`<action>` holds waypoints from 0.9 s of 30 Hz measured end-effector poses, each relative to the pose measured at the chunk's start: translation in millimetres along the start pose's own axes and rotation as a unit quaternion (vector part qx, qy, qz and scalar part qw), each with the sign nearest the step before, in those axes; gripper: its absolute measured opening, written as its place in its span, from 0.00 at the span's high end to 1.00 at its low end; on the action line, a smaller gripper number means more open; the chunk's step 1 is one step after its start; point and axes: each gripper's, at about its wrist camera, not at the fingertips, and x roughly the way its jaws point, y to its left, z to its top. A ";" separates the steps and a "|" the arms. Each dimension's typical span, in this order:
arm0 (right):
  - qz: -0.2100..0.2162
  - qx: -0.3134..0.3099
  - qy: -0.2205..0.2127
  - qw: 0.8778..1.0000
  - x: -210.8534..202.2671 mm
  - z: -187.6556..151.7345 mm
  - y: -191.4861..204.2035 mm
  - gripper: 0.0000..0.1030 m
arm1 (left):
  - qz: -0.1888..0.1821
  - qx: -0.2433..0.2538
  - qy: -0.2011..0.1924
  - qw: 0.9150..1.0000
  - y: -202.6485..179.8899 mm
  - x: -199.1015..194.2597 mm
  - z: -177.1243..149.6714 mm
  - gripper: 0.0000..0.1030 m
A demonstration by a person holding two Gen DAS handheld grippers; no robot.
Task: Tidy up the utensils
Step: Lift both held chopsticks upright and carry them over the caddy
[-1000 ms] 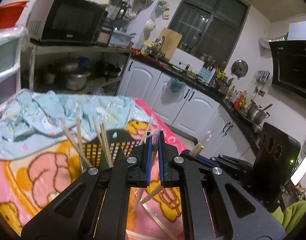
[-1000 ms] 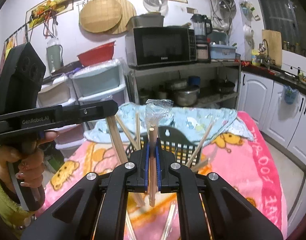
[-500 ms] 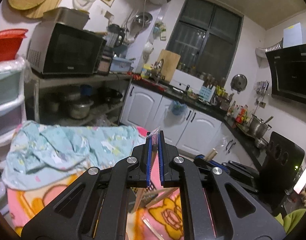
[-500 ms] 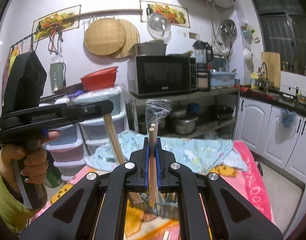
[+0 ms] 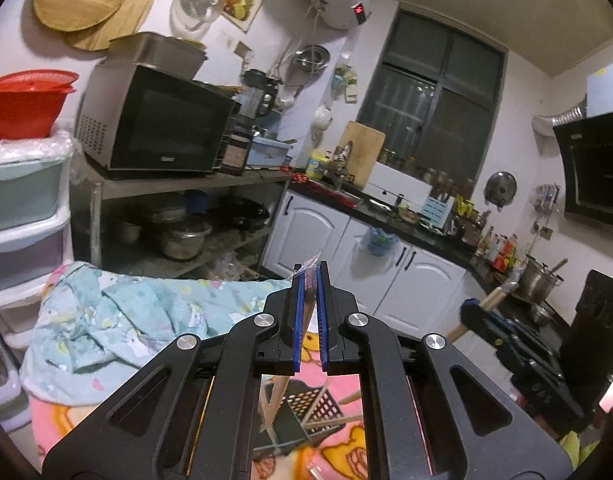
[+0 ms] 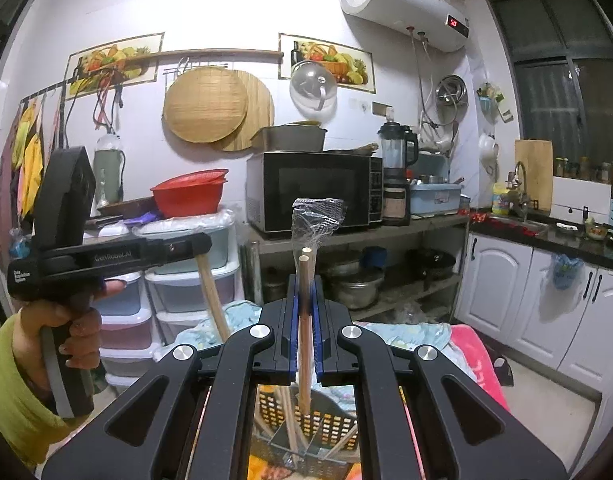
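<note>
My left gripper is shut on a pair of wooden chopsticks in a clear plastic sleeve, held well above the black mesh basket. The basket holds several other chopsticks leaning at angles. In the right wrist view my right gripper is shut on another pair of sleeved chopsticks. They stand upright with the crinkled sleeve sticking out on top, above the basket. A hand holds the left gripper at the left, with its chopsticks hanging down.
The basket sits on a pink cartoon blanket, with a light blue cloth bunched behind it. Beyond are a metal shelf with a microwave and pots, plastic drawers to the left and white cabinets to the right.
Both grippers have risen with their chopsticks, and the views have tilted up. The basket has sunk from mid-picture to behind the gripper bodies. Both grips are unchanged.
</note>
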 end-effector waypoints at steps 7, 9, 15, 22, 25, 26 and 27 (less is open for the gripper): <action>-0.014 0.007 0.007 1.000 11.3 -9.2 -8.0 0.94 | 0.004 -0.013 0.005 1.000 12.8 11.2 -8.7 0.97; -0.019 0.007 0.011 1.000 14.9 -12.9 -9.0 0.94 | 0.005 -0.016 0.007 1.000 14.4 13.2 -12.3 0.97; -0.026 0.007 0.026 0.999 27.2 -24.5 -11.0 0.94 | 0.011 -0.023 0.017 1.000 22.1 23.5 -21.7 0.97; -0.029 0.014 0.047 0.998 42.5 -40.9 -13.2 0.94 | 0.017 -0.029 0.028 0.999 30.1 34.0 -35.3 0.97; -0.030 0.018 0.057 0.998 48.4 -47.8 -14.9 0.94 | 0.018 -0.029 0.034 0.999 33.0 37.5 -40.2 0.97; -0.030 0.019 0.060 0.998 49.8 -49.7 -14.9 0.94 | 0.019 -0.029 0.036 0.999 33.3 38.9 -41.7 0.97; -0.030 0.021 0.063 0.997 51.5 -51.6 -14.9 0.94 | 0.019 -0.029 0.038 0.999 34.1 40.3 -43.4 0.97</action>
